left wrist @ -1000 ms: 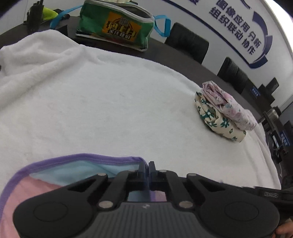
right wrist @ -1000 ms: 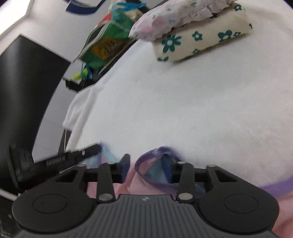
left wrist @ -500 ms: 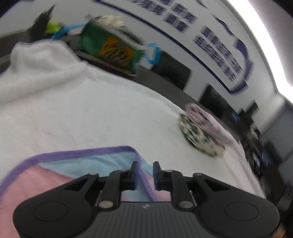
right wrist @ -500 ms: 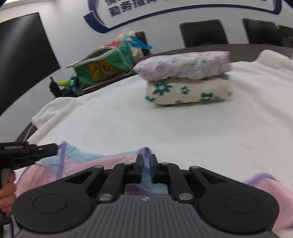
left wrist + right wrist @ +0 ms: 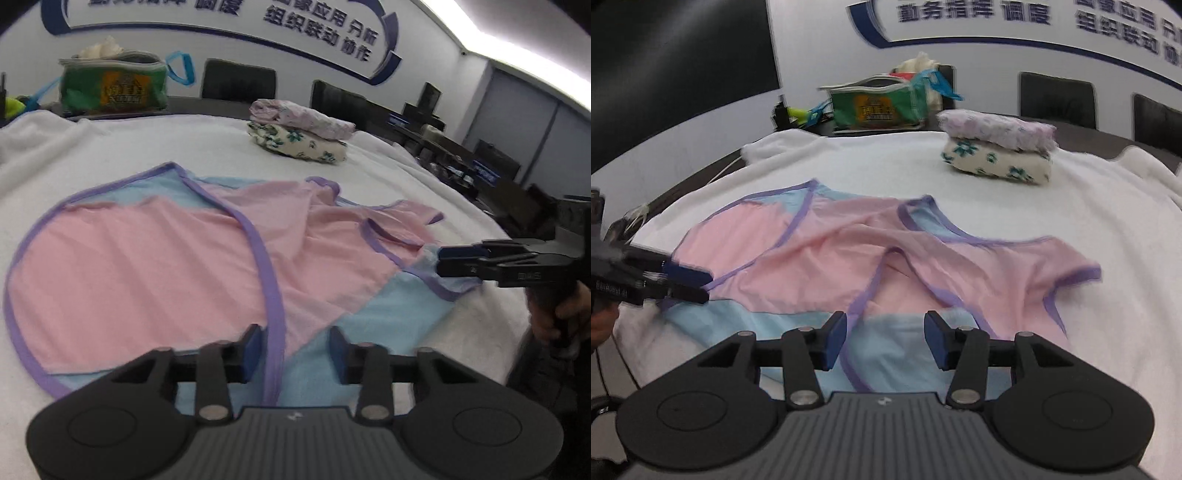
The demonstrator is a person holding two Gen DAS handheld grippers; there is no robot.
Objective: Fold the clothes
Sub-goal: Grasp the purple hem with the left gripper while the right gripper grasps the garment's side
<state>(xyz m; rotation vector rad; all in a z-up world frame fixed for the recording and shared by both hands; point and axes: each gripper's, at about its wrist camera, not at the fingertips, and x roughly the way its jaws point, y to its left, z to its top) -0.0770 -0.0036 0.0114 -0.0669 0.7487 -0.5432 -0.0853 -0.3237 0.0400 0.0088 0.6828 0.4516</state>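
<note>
A pink and light-blue garment with purple trim (image 5: 155, 266) lies spread and slightly rumpled on the white towel-covered table (image 5: 110, 147); it also shows in the right wrist view (image 5: 849, 266). My left gripper (image 5: 293, 349) is open just above the garment's near blue edge, over a purple trim band. My right gripper (image 5: 884, 339) is open above the near edge too. In the left wrist view the right gripper (image 5: 443, 262) shows from the side at the garment's right corner. In the right wrist view the left gripper (image 5: 698, 282) shows at the garment's left edge.
Two folded garments are stacked at the far side, a floral cream one (image 5: 299, 142) under a pale lilac one (image 5: 299, 114). A green bag (image 5: 110, 86) stands at the back on the dark table. Black chairs (image 5: 238, 85) line the far wall.
Both grippers were shut on the garment's purple-trimmed edge and have opened, letting it go. Both have pulled back, so the whole garment now shows spread on the towel.
</note>
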